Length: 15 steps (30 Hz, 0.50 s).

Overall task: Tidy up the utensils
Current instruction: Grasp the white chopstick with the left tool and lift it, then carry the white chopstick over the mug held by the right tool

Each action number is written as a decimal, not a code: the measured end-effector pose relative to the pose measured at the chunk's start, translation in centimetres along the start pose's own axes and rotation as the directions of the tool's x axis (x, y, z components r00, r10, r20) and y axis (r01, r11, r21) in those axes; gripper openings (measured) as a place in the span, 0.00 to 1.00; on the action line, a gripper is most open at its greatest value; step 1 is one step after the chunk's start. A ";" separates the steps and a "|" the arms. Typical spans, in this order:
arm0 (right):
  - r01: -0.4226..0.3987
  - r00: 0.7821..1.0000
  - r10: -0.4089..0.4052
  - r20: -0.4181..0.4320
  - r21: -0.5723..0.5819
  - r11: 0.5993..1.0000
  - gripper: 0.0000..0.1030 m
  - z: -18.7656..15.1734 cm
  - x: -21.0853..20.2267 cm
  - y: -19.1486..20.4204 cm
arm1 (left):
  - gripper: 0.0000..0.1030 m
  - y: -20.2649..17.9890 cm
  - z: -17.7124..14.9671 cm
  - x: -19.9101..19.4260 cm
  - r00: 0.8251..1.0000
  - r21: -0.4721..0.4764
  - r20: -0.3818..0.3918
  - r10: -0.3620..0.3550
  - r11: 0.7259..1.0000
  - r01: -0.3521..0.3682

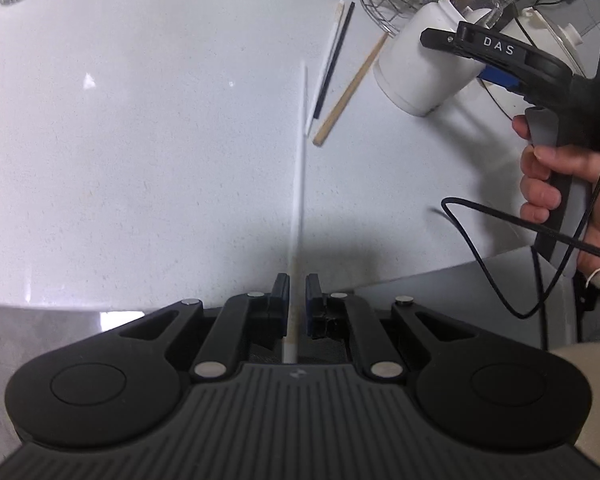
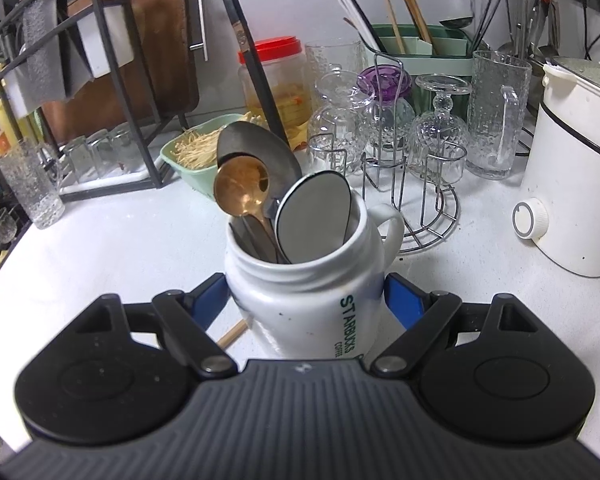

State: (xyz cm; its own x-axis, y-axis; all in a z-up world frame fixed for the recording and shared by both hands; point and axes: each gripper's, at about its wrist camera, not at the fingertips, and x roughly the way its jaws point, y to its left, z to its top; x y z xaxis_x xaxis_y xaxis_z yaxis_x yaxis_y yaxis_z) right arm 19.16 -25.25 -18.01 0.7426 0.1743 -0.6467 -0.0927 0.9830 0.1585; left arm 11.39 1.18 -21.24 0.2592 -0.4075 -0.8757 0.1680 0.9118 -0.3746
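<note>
My left gripper (image 1: 297, 294) is shut on a white chopstick (image 1: 300, 184) that points forward over the white counter (image 1: 140, 120). Three more chopsticks lie ahead on the counter: a white one (image 1: 327, 65), a black one (image 1: 335, 60) and a wooden one (image 1: 352, 88). My right gripper (image 2: 308, 300) is shut on a white Starbucks mug (image 2: 312, 296) that holds a copper spoon (image 2: 242, 192) and steel spoons (image 2: 314, 216). The mug (image 1: 416, 68) also shows tilted in the left wrist view, held by the right gripper (image 1: 496, 56).
A green utensil caddy (image 2: 424, 52) with several chopsticks stands at the back. A wire rack of glasses (image 2: 396, 136), a red-lidded jar (image 2: 276, 80), a green dish (image 2: 196, 152), a dish rack (image 2: 80, 80) and a white cooker (image 2: 576, 176) surround it.
</note>
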 end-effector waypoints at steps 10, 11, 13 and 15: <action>-0.028 1.000 0.028 -0.011 -0.026 0.999 0.85 -0.3 -0.6 0.0 | 0.29 0.5 -0.5 0.2 0.999 0.009 -0.049 0.019 1.000 -0.019; -0.029 1.000 0.028 -0.013 -0.029 0.999 0.85 -0.4 -0.7 0.0 | 0.29 0.5 -0.6 0.5 0.998 0.005 -0.063 0.018 1.000 -0.017; -0.032 0.999 0.031 -0.014 -0.032 0.999 0.84 -0.5 -0.9 0.1 | 0.29 0.4 -0.7 1.3 0.996 0.002 -0.086 0.023 1.000 -0.023; -0.033 0.999 0.033 -0.016 -0.035 0.999 0.84 -0.6 -1.0 0.2 | 0.29 0.4 -0.5 2.0 0.994 0.003 -0.106 0.032 1.000 -0.031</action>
State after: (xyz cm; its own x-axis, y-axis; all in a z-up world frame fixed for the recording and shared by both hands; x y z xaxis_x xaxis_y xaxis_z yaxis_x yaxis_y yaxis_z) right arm 17.97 -25.25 -17.75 0.7281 0.2074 -0.6533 -0.1406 0.9780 0.1538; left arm 11.47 0.80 -23.28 0.1620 -0.3709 -0.9145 0.1624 0.9241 -0.3460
